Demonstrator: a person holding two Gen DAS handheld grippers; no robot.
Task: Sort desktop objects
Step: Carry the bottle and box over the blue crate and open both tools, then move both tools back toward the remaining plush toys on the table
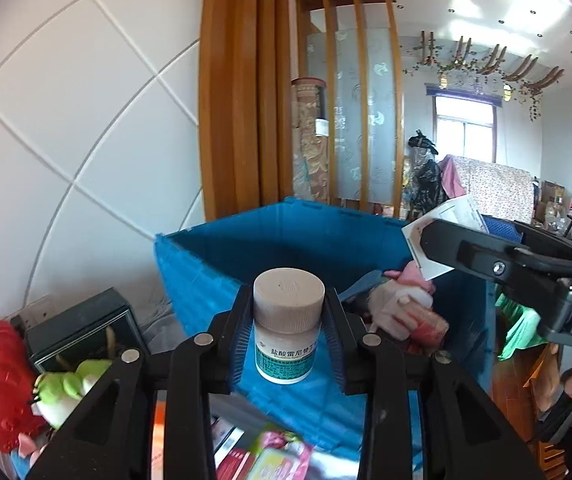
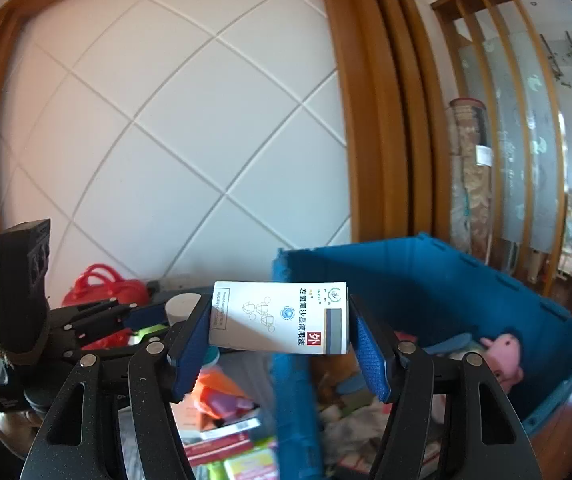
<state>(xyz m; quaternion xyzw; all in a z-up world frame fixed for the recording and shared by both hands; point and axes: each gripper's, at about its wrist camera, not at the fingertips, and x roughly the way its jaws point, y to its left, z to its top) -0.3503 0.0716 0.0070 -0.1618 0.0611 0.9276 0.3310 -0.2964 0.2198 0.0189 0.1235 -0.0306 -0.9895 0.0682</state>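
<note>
Two grippers, one item each. Left gripper (image 1: pixel 289 332) is clamped on one white plastic pill bottle (image 1: pixel 288 322), upright, cap up. Right gripper (image 2: pixel 280 330) is clamped on one white cardboard medicine box (image 2: pixel 279 317), long axis crosswise between pads. One blue plastic crate (image 1: pixel 278 248) sits ahead, below both; right looks nearer.

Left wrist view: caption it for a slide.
Left gripper holds a white pill bottle upright before the blue crate.
</note>
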